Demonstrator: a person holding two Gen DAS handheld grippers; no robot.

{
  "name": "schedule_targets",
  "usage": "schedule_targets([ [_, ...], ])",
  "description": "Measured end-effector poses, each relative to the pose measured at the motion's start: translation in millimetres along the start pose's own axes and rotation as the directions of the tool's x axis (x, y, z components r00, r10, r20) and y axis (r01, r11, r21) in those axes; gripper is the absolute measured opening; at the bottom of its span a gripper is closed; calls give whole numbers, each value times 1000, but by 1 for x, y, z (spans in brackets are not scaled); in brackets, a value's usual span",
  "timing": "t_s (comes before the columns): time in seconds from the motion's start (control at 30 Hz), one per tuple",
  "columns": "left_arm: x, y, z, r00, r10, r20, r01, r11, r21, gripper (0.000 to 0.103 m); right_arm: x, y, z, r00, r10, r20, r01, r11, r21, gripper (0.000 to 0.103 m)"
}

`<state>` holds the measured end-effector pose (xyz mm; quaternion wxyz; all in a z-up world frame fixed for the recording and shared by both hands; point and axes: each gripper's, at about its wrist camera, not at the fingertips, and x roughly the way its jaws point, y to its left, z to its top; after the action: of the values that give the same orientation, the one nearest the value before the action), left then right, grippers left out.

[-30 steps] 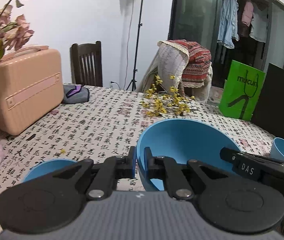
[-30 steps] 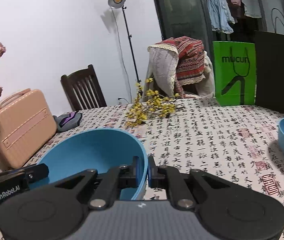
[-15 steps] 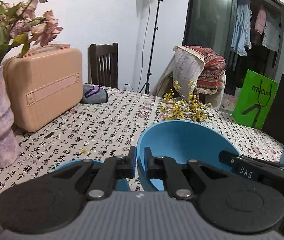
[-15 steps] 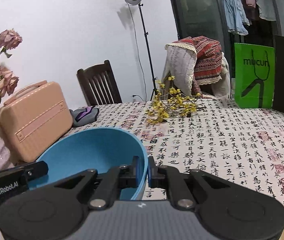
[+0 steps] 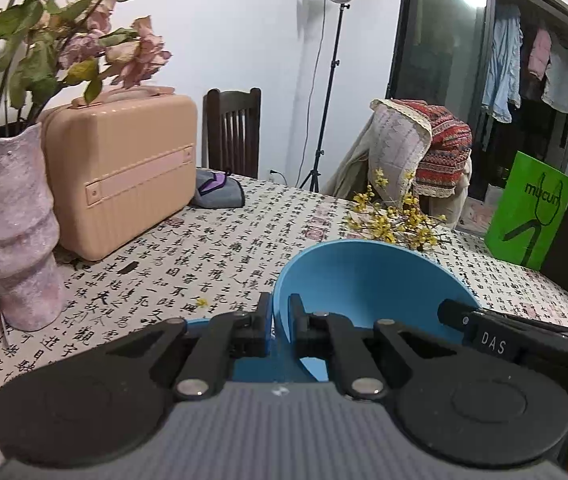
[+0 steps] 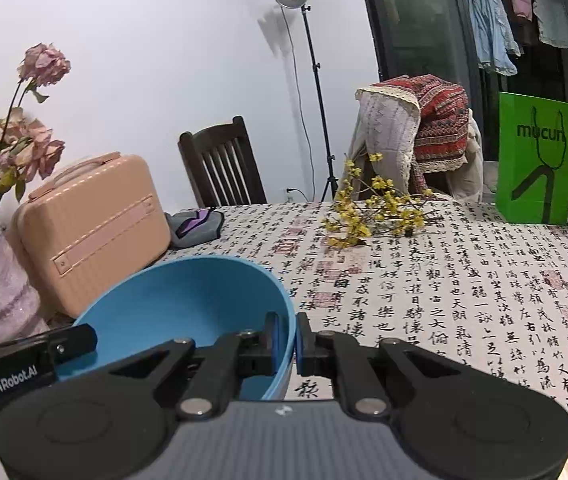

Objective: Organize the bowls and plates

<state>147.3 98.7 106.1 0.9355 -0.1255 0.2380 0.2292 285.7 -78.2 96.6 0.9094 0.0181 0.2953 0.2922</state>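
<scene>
left gripper (image 5: 280, 330): fingers pinched tight on the left rim of the blue bowl (image 5: 368, 280), angled downward | right gripper (image 6: 287, 344): fingers pinched tight on the bowl's right rim, angled downward | both hold it together

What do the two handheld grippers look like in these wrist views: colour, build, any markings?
Both match: the left gripper and right gripper have matte black linkage arms with silver pivot pins, two round black discs on a ribbed grey body, and blue-faced pads. Seen from the other camera, the right one bears white "DAS" lettering, the left "GenRobot.AI". No cables, hands or sleeves are visible.
</scene>
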Motion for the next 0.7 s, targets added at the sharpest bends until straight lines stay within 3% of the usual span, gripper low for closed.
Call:
schedule_targets([
  [0.7, -8, 43, -1, 998, 64, 13, -63, 996, -56, 8, 14, 44, -4, 997, 70, -14, -70, 997, -37, 8],
])
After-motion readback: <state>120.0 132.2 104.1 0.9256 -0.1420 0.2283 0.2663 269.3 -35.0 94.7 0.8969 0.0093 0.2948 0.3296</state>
